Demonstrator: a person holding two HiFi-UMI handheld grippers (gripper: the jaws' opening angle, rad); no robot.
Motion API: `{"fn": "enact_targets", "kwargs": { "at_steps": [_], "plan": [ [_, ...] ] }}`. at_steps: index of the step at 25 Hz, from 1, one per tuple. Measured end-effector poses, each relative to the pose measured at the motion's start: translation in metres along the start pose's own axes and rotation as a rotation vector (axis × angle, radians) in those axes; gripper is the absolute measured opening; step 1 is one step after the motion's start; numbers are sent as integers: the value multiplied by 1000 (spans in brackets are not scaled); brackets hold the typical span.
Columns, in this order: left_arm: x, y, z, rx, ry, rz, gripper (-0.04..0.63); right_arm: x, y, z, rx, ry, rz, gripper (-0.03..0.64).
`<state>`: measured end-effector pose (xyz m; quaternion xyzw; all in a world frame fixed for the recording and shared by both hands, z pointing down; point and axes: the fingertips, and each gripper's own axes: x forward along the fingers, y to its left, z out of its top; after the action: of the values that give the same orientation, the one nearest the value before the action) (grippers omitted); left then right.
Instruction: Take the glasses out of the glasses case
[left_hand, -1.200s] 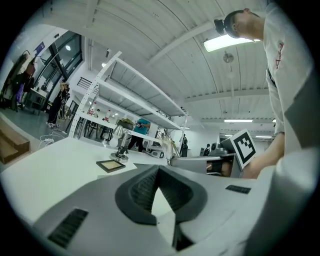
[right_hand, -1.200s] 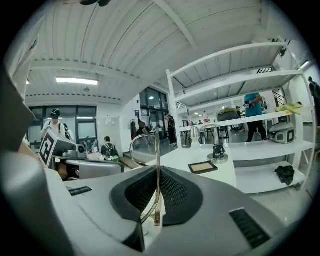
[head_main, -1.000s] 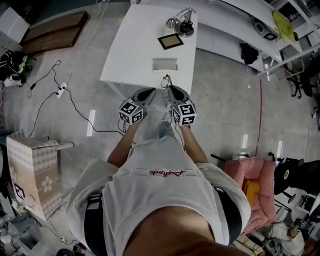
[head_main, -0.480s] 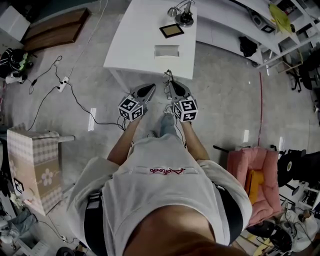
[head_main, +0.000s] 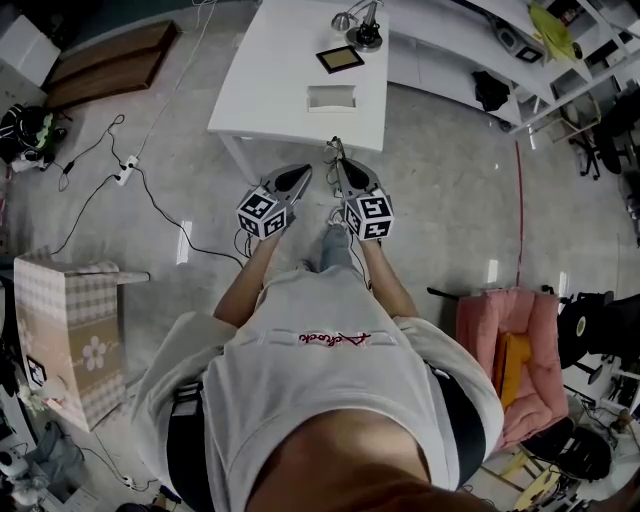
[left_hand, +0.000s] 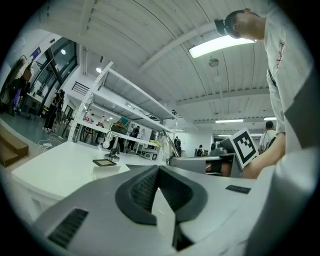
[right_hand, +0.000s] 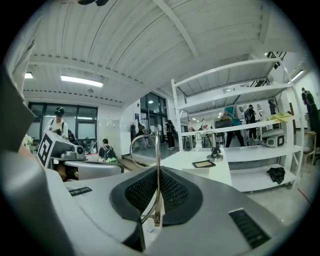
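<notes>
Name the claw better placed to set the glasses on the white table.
Right. The right claw is shut on the glasses, pinching their thin metal frame, while the left claw is shut and holds nothing.

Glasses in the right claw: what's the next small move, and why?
Probably bring the right claw forward over the white table and set the glasses down beside the glasses case. The claw is shut on their thin frame, and it is short of the table's edge.

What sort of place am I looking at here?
Probably an open-plan lab or workshop: tall white shelving, loose cables on the bare floor, and a white worktable.
</notes>
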<state>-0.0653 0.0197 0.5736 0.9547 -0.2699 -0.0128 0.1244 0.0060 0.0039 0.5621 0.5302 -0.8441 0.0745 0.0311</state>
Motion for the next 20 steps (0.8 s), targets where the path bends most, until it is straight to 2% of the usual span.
{"fn": "enact_targets", "kwargs": {
  "at_steps": [20],
  "plan": [
    [2,-8,5,22,-4,-8,-9,-2,3,7,-18,-30,0,20]
  ]
}}
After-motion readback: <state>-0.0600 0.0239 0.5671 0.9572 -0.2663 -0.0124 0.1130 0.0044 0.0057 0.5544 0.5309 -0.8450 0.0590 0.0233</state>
